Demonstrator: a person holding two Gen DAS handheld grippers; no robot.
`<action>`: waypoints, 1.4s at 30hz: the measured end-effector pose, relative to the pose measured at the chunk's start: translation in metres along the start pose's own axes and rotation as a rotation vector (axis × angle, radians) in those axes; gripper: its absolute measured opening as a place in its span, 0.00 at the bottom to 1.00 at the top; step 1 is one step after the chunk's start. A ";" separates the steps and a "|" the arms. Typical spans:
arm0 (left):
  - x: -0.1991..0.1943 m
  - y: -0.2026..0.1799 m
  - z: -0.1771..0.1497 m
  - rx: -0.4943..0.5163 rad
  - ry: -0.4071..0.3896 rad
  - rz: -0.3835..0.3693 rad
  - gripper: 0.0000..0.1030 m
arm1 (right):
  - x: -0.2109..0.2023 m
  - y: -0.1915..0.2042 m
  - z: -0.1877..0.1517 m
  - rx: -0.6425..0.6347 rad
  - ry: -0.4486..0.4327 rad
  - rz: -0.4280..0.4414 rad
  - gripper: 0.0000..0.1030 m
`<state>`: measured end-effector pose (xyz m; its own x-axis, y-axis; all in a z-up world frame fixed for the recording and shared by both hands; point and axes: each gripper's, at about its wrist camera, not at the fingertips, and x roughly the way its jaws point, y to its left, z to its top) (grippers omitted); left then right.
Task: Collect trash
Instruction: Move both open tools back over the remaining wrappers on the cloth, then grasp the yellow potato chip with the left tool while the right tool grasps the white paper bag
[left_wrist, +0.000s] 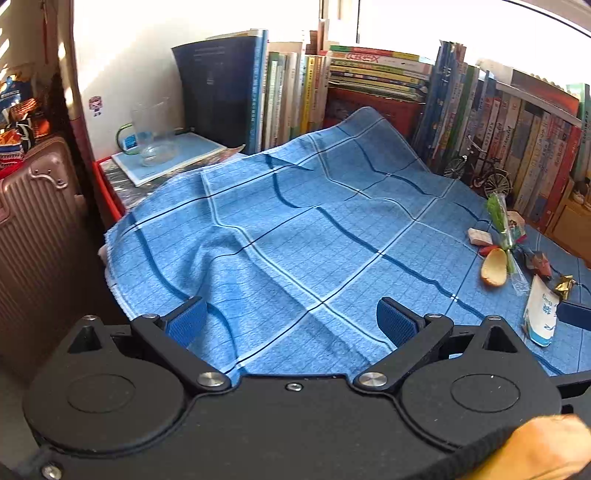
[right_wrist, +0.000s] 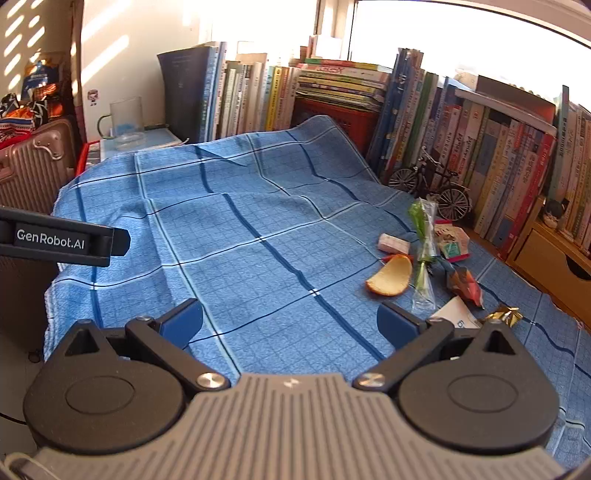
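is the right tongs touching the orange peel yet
Apart. The right wrist view shows bare blue cloth between the open right tongs and the orange peel.

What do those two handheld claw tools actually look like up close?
Both are black, with two round discs, silver bolts and blue ribbed finger pads. The left gripper has a plain black body; the right gripper has a grey ribbed top. White "GenRobot.AI" lettering marks the left one's side.

Sunlit white wall (right_wrist: 122, 55), bright window (right_wrist: 461, 33), row of books (right_wrist: 461, 140) behind blue checked cloth (right_wrist: 258, 229), ribbed suitcase (left_wrist: 33, 236) at left
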<state>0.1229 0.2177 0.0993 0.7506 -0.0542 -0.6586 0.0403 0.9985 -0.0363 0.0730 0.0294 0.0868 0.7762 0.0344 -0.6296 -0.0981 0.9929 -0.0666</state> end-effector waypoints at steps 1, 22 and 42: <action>0.003 -0.006 0.002 0.005 0.004 -0.018 0.95 | 0.002 -0.005 0.000 0.011 0.006 -0.013 1.00; 0.074 -0.131 0.037 0.199 0.059 -0.257 0.95 | 0.046 -0.100 -0.018 0.203 0.135 -0.228 1.00; 0.139 -0.218 0.037 0.409 0.147 -0.409 0.81 | 0.083 -0.127 -0.033 0.255 0.179 -0.194 1.00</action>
<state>0.2429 -0.0079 0.0441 0.5221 -0.4050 -0.7506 0.5795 0.8142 -0.0362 0.1298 -0.0979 0.0173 0.6416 -0.1555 -0.7511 0.2166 0.9761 -0.0171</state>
